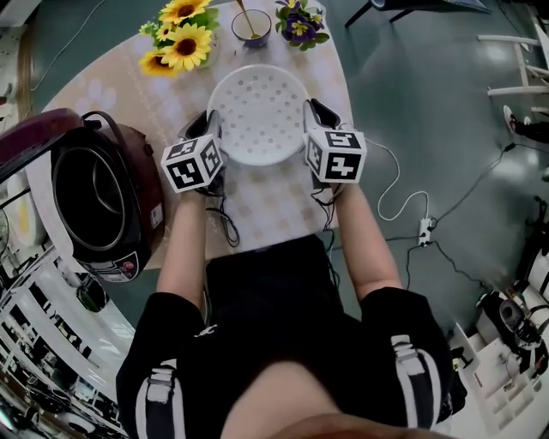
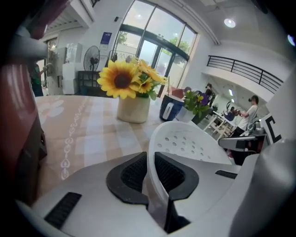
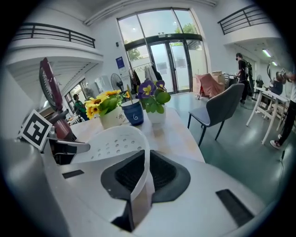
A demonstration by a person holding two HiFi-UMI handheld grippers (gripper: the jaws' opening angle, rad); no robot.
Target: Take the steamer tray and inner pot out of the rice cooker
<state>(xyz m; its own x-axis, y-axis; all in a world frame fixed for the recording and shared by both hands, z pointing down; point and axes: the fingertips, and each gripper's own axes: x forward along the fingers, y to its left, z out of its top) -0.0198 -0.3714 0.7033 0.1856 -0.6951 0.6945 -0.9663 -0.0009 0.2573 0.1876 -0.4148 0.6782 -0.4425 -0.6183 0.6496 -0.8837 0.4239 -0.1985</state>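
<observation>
White round perforated plastic steamer tray (image 1: 257,116) sat out of the cooker, over the pale checked tablecloth (image 1: 274,214), held level between the two tongs; whether its base touched the cloth could not be told. The left gripper (image 1: 210,124) was clamped on the tray's left rim, its black ribbed pads pinching the thin white wall; the right gripper (image 1: 312,113) was clamped on the opposite rim in the same way. To the left, at the table's edge, stood the dark red rice cooker (image 1: 144,225) with its lid (image 1: 34,141) raised; the dark metal inner pot (image 1: 90,206) was still inside it. Beyond the tray stood yellow sunflowers (image 1: 182,41), a dark blue cup (image 1: 251,27) and a purple-flowered plant (image 1: 300,21).
</observation>
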